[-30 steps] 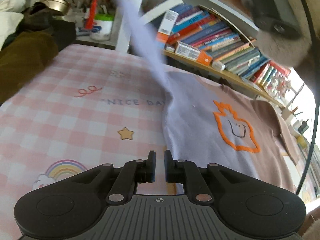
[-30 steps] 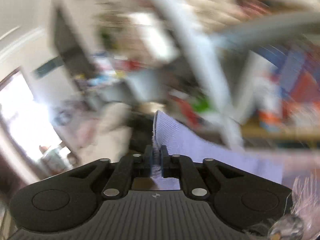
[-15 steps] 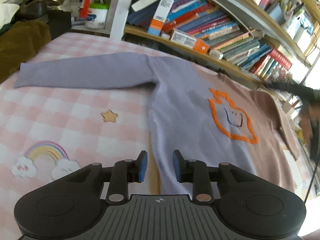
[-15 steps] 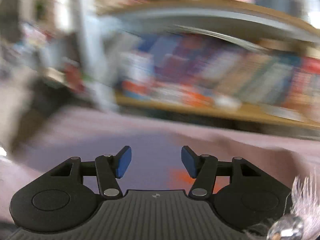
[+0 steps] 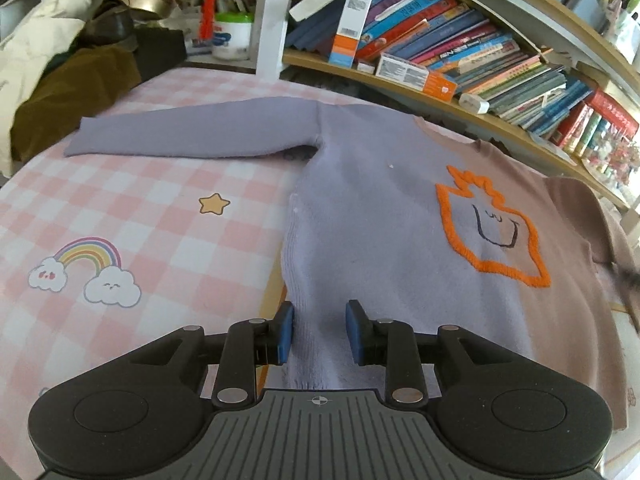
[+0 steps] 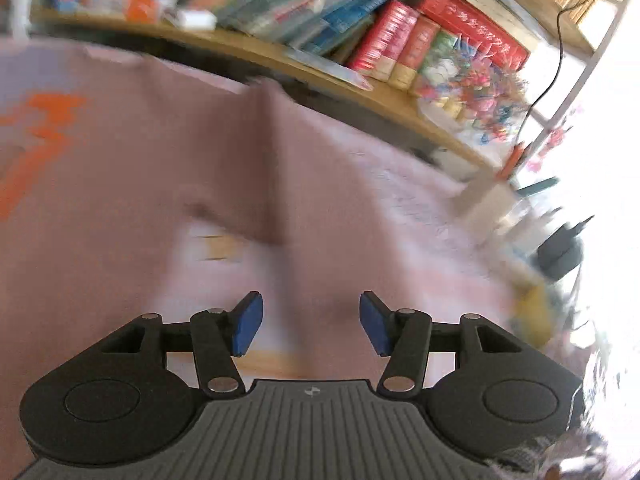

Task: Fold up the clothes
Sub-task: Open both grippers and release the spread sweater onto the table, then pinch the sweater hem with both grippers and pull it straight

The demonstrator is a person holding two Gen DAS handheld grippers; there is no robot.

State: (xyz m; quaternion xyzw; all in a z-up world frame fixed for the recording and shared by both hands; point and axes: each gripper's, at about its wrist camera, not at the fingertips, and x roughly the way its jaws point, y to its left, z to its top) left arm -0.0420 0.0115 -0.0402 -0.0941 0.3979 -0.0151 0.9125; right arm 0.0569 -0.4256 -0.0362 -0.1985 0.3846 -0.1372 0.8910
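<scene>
two-tone sweater (image 5: 384,216), lilac on one half and dusty pink on the other, spread flat on pink checked bedsheet (image 5: 132,200), front up, with orange outlined face motif (image 5: 490,232) at chest centre. lilac sleeve (image 5: 192,136) of sweater stretched straight out sideways from shoulder, lying flat on sheet, cuff toward brown and cream clothes pile (image 5: 60,68). star print (image 5: 214,203) and rainbow-and-cloud print (image 5: 86,270) on sheet beside lilac side seam of sweater. bookshelf (image 5: 460,60) along far edge of sweater, behind neckline. left gripper (image 5: 320,330) low over lilac hem of sweater, blue pads partly apart, hem fabric lying between them without being pinched; contact with fabric not determinable. right gripper (image 6: 310,322) over pink half of sweater (image 6: 160,184), pads spread wide, nothing held, pink sleeve fold just ahead of pads; view motion-blurred. red books (image 6: 420,48) on shelf beyond pink side of sweater, black cable (image 6: 556,52) hanging past them.
</scene>
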